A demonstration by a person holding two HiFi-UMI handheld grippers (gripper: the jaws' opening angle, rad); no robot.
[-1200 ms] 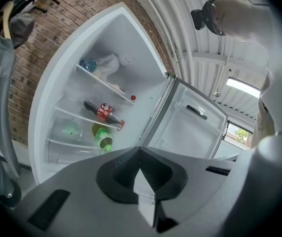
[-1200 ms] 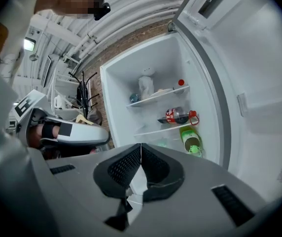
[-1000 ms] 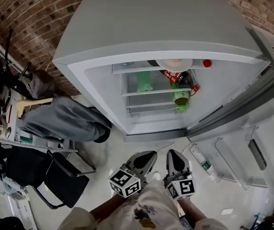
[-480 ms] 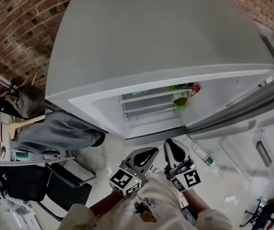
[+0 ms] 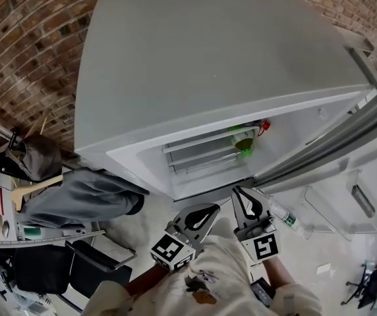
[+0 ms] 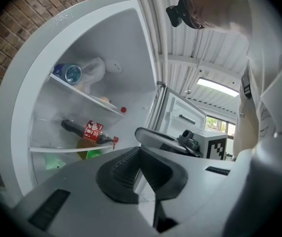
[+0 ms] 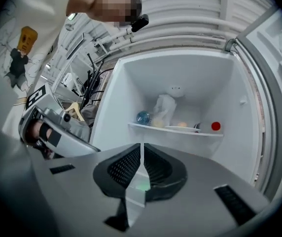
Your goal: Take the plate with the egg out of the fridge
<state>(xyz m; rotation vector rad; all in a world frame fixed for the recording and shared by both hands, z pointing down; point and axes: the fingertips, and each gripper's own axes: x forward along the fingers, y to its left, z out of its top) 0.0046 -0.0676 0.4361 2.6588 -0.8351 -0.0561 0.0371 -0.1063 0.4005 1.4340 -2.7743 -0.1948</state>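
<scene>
**In front of the open fridge: both grippers empty, plate up on the top shelf**

From where I'm standing the fridge (image 5: 215,78) is wide open, with its door (image 5: 347,176) swung out to the person's right. That leaves the whole front of the compartment free to reach into. The left gripper (image 5: 208,210) and right gripper (image 5: 239,194) are held side by side, just outside the bottom edge of the opening and well apart from the shelves. Both have their jaws clenched together with nothing between them.

The plate (image 7: 173,128) sits on the upper shelf (image 7: 146,127), close to its front lip. It's pale, flat and shallow, with a light-coloured egg (image 7: 182,124) lying on top. To its left there's a crumpled white bag (image 7: 164,108) just beside it and a blue can (image 7: 143,117) further along. A red cap (image 7: 216,126) is near it on the right, so the plate is boxed in on both sides, with open room above it.

One shelf down, a cola bottle (image 6: 89,131) lies on its side. From the head view the fridge's top edge overhangs and hides the upper shelf completely.
</scene>
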